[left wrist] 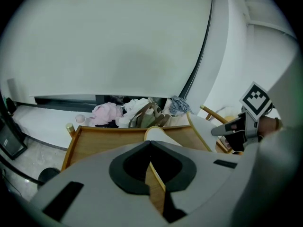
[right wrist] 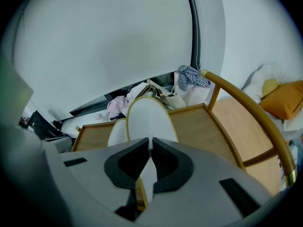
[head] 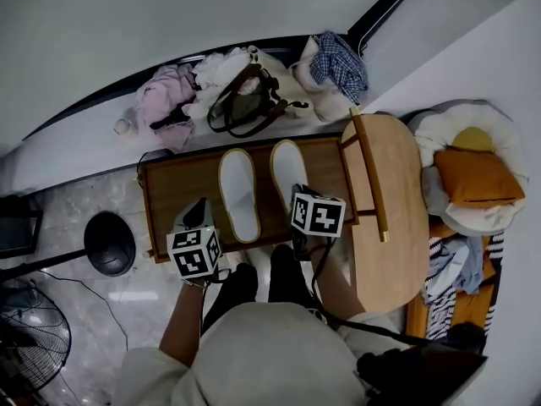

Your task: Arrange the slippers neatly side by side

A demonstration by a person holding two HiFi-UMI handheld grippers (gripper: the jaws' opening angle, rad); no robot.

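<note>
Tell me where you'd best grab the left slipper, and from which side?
Pinch the thin rim at the near end of the left slipper, coming from the person's side: it lies flat, lengthwise on the wooden table, that end closest.

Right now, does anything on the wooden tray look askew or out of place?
The slippers aren't level: the right slipper sits nearer the wooden tray's far edge than the left slipper, so their ends don't line up. The right gripper is clamped on the right slipper's near end.

Pale wall (head: 169, 15) — marbled floor (head: 76, 194), wooden chair (head: 390, 218), black fan (head: 25, 338)
</note>
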